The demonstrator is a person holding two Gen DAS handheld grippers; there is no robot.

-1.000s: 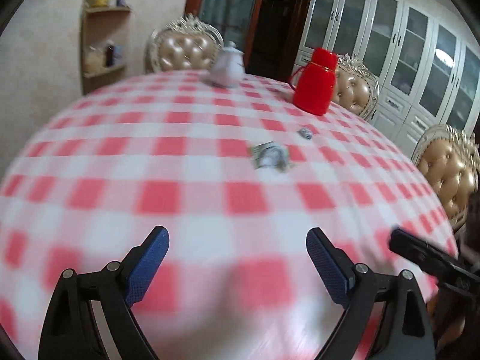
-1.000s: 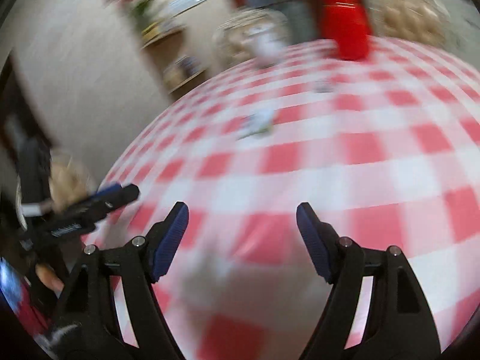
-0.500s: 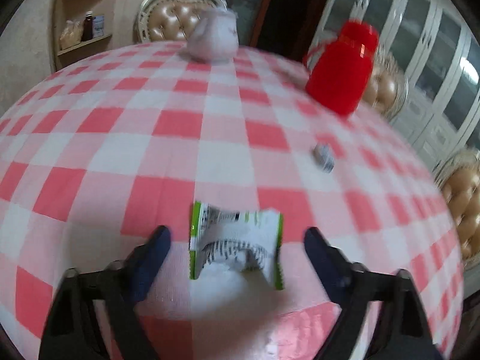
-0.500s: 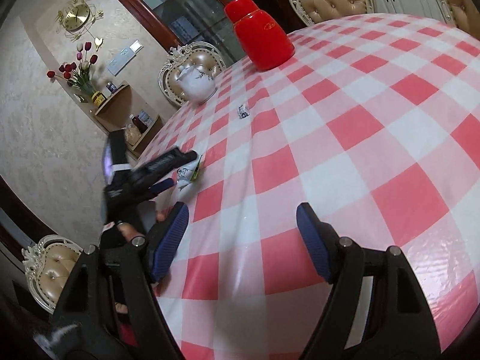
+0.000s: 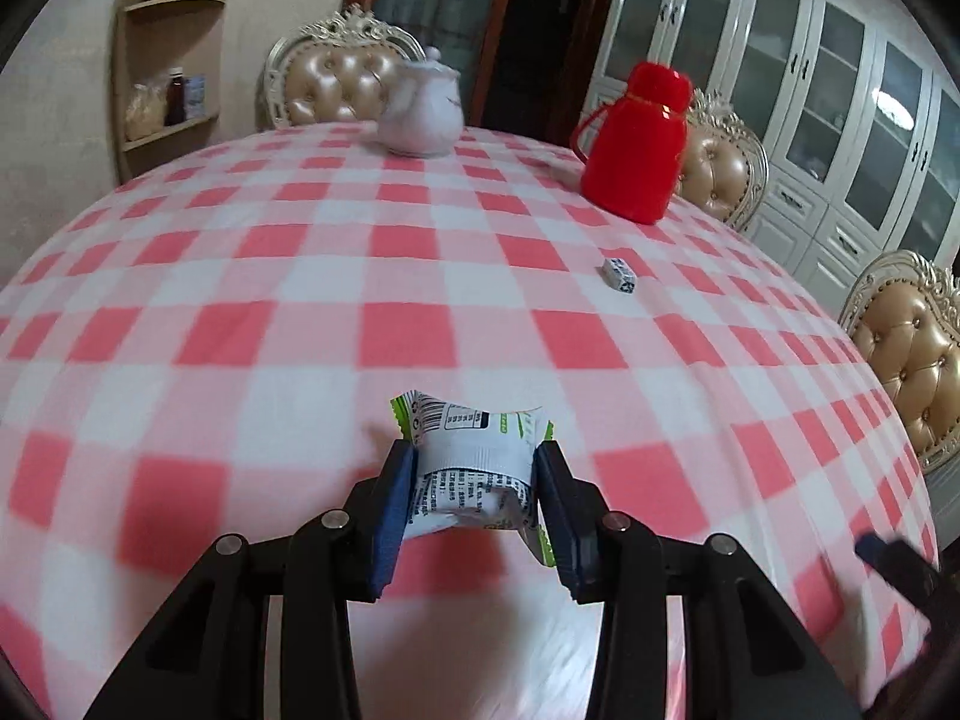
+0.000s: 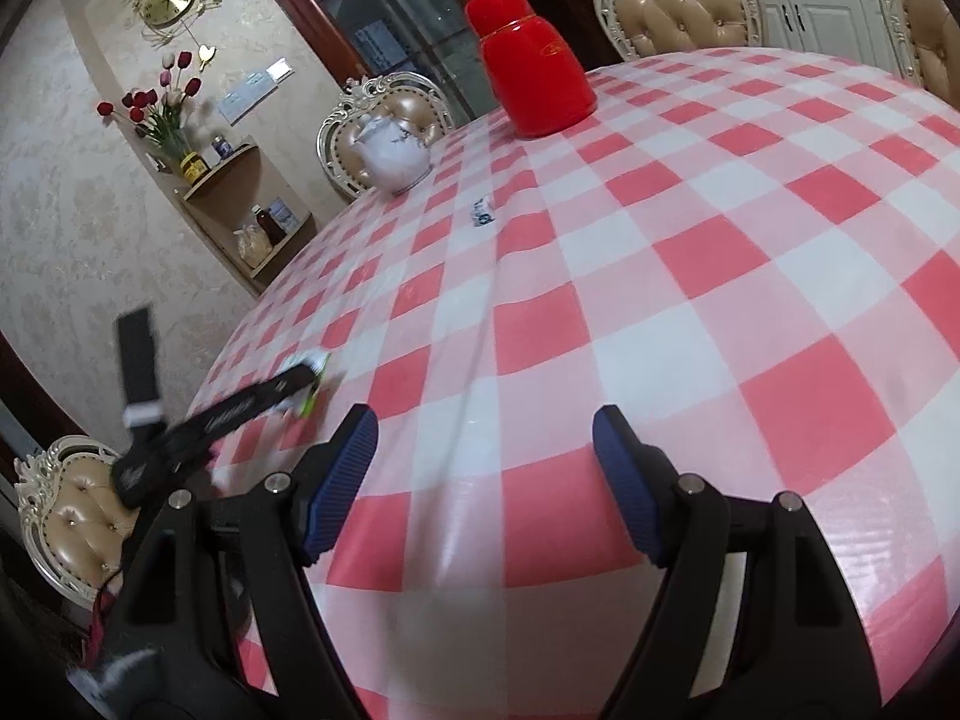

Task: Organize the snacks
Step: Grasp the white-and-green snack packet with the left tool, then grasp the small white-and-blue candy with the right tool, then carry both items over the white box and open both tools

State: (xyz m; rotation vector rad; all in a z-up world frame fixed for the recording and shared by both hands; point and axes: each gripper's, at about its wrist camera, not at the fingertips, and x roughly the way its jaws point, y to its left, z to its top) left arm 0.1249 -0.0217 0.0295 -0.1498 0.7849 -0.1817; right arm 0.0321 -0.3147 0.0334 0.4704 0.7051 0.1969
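White-green snack packet point(image 5: 471, 471) sits between closing left gripper point(image 5: 474, 501) jaws, pads pinching its sides for lifting; right gripper point(image 6: 483, 480) jaws spread, empty.

Round table under a red-and-white checked cloth point(image 5: 300, 276), carrying a white teapot point(image 5: 423, 114) and a red thermos jug point(image 5: 636, 147), well apart, at its far side. Tufted tan chairs with ornate pale frames point(image 5: 336, 84) around it. Background: glass-fronted white cabinets point(image 5: 840, 90), corner shelves point(image 6: 252, 204) holding jars, tulips point(image 6: 165, 99), gold wall clock point(image 6: 168, 0).
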